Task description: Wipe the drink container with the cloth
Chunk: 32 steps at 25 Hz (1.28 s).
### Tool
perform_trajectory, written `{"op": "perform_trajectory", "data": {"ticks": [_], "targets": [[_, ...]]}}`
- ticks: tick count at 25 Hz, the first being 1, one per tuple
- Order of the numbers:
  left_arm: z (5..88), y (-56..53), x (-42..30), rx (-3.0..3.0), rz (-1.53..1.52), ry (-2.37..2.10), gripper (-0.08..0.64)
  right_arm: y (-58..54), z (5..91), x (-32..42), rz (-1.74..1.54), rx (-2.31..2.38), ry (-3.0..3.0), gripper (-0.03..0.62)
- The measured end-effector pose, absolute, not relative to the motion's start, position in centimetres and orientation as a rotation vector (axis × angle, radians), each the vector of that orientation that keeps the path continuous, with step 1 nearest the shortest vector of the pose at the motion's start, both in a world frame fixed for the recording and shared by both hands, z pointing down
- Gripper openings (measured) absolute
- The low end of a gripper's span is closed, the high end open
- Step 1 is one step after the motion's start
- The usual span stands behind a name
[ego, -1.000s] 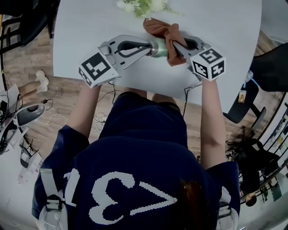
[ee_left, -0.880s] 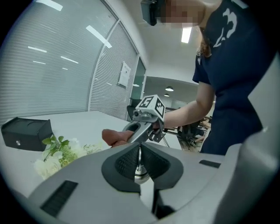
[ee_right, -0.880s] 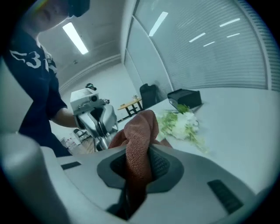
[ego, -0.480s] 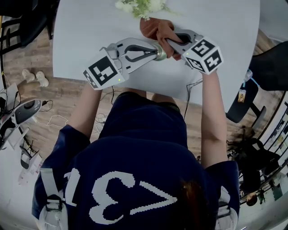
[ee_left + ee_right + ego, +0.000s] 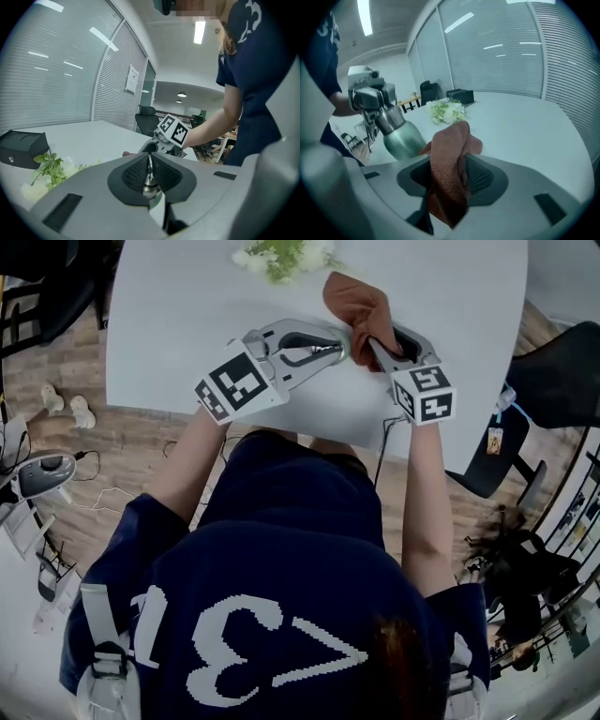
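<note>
Head view: you're holding left tongs [image 5: 330, 345] and right tongs [image 5: 377, 336] tip to tip over counter [image 5: 169, 324], cloth [image 5: 361, 306] bunching at right pair.
Left gripper view: tongs clamping shut on drink container [image 5: 149, 186] top fitting.
Right gripper view: tongs have just been opening, cloth hanging loose between pads, container sitting just left of cloth.

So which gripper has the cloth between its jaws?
The right gripper: the cloth hangs between its jaws, which have just been opening. The left gripper is shut on the bottle.
</note>
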<state>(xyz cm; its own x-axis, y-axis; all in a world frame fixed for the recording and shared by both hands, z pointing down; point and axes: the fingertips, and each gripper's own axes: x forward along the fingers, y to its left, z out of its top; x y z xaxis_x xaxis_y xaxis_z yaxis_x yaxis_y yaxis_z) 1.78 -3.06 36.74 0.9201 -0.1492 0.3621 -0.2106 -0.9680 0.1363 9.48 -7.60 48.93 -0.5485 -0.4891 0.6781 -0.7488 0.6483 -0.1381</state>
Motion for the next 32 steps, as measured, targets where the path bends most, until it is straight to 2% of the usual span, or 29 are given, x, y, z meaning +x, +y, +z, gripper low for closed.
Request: {"op": "perform_trajectory", "data": {"ticks": [1, 5, 6, 7, 8, 10, 19, 32], "targets": [[36.6, -3.3, 1.9, 2.913, 0.514, -0.296, 0.025, -7.6, 47.8, 9.2, 0.579, 0.98, -2.304, 0.196], [34.3, -4.4, 1.7, 2.916, 0.325, -0.385, 0.025, -8.7, 40.4, 9.1, 0.536, 1.195, -2.517, 0.198], [33.3, -5.0, 1.3, 2.909, 0.25, -0.424, 0.025, -9.1, 38.0, 9.4, 0.494, 1.277, -2.57, 0.168], [32.3, -5.6, 0.7, 2.9, 0.18, -0.479, 0.025, -9.3, 35.8, 9.8, 0.443, 1.356, -2.61, 0.093], [31.4, -6.3, 0.0, 2.893, 0.124, -0.546, 0.025, -9.5, 33.8, 10.1, 0.39, 1.42, -2.636, 0.057], [29.8, -7.4, -1.5, 2.891, 0.062, -0.683, 0.023, -9.5, 30.6, 10.3, 0.296, 1.497, -2.664, 0.028], [24.1, -8.8, -5.5, 2.913, -0.041, -1.074, 0.017, -8.7, 23.2, 10.9, 0.078, 1.654, -2.68, 0.025], [21.0, -9.0, -7.4, 2.898, -0.078, -1.224, 0.017, -8.3, 18.2, 10.9, -0.046, 1.723, -2.688, 0.025]]}}
